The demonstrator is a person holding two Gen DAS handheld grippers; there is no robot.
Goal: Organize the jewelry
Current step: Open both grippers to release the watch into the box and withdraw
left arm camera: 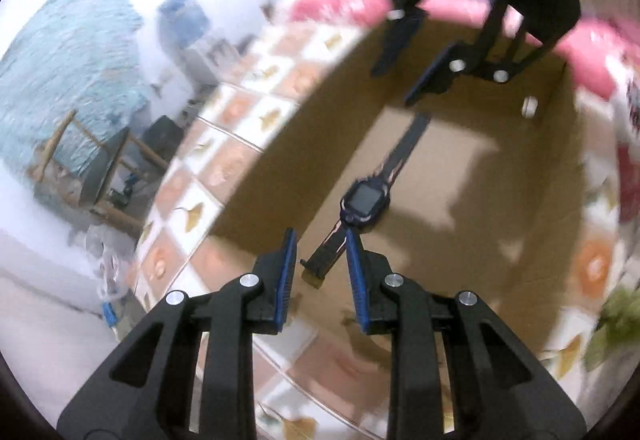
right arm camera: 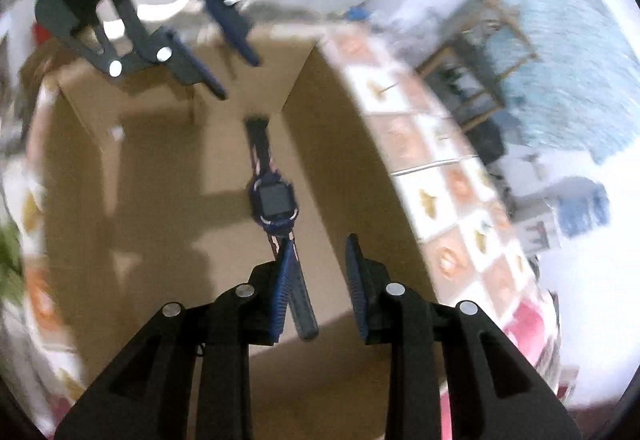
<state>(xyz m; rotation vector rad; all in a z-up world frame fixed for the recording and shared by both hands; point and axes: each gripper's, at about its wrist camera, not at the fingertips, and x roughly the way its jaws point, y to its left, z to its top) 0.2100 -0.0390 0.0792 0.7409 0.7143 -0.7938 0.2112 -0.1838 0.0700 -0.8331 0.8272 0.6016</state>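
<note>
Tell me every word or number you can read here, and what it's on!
None can be read.
The dark blue square-faced wristwatch lying in the brown cardboard box: screen dark, nothing showing.
The pink and white packet behind the box: some dark print, too blurred to read.

The watch [left arm camera: 357, 200] is dark blue with a grey-black square screen and pinkish lines along its strap, lying in a plain brown cardboard box [left arm camera: 532, 232]. Both claws, left [left arm camera: 320, 252] and right [right arm camera: 320, 260], are black with blue pads. The surface [left arm camera: 188, 208] wears a white-and-peach check with yellow leaf motifs.
</note>
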